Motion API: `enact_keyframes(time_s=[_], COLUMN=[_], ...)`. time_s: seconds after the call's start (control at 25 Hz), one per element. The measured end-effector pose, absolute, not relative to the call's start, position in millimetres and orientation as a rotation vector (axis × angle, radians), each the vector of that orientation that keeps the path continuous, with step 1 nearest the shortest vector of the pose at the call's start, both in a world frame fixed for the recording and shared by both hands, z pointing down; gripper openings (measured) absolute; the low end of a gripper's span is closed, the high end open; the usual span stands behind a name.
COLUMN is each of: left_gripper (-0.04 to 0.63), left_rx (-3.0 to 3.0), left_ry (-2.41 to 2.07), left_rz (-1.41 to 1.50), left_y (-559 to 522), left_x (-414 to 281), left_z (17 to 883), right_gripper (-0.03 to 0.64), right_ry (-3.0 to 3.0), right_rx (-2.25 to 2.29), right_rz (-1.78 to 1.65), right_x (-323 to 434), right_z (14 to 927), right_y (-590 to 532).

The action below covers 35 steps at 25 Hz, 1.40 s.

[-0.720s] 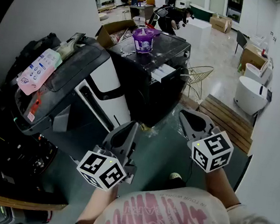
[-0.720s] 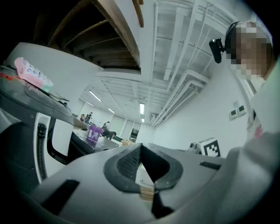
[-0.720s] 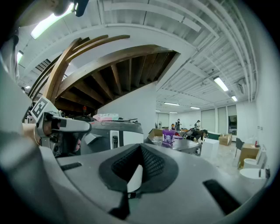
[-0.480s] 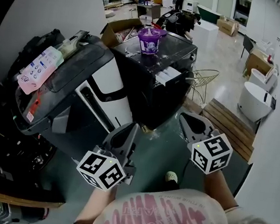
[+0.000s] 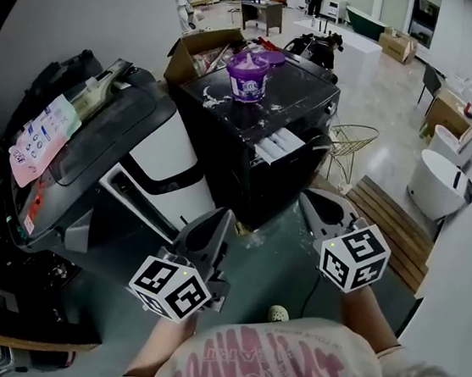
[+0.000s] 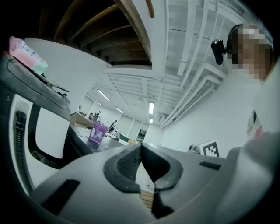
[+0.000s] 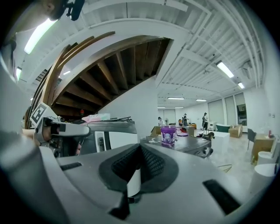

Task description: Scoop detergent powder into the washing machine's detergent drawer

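The left claw (image 5: 217,220) and right claw (image 5: 322,205) are clenched, empty; the purple tub (image 5: 248,76) stands on the washing machine (image 5: 253,156).

Purple tub (image 5: 248,76), black washing machine (image 5: 249,155), black-and-white square-patterned left cube (image 5: 171,287) and right cube (image 5: 355,256).

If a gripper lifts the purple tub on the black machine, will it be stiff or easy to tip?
The purple tub looks like moulded plastic, so it is probably stiff. It stands upright and squat, so tipping seems unlikely. Spilled white powder around it may make its wall slippery.
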State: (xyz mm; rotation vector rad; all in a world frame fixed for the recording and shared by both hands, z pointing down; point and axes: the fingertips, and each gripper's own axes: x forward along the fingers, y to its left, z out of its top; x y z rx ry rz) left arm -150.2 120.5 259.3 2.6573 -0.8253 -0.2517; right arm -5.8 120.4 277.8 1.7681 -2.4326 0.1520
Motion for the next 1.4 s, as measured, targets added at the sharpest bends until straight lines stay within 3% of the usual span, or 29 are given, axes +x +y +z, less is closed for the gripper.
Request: enact_keyframes(time_s=[0.48,0.72,1.4], left_gripper=[0.003,0.003,0.002], left_rx=[2.579,2.513,2.505], left_ry=[-0.883,-0.962,-0.884], left_rz=[-0.337,-0.319,-0.301], left_y=[45.0,16.2,-164.9], left_x=[-47.9,-48.4,-21.0], left_z=[265.4,280.4,279.0], right_gripper=[-0.003,-0.003,-0.003], right_ry=[-2.533,-2.601,-2.561], right_rx=[1.79,1.731,1.686], right_rz=[0.367,0.584,0.618], right_x=[114.9,118.4,124.2], right_z=[291.0,320.0,315.7], right_y=[50.6,17.8,-159.9])
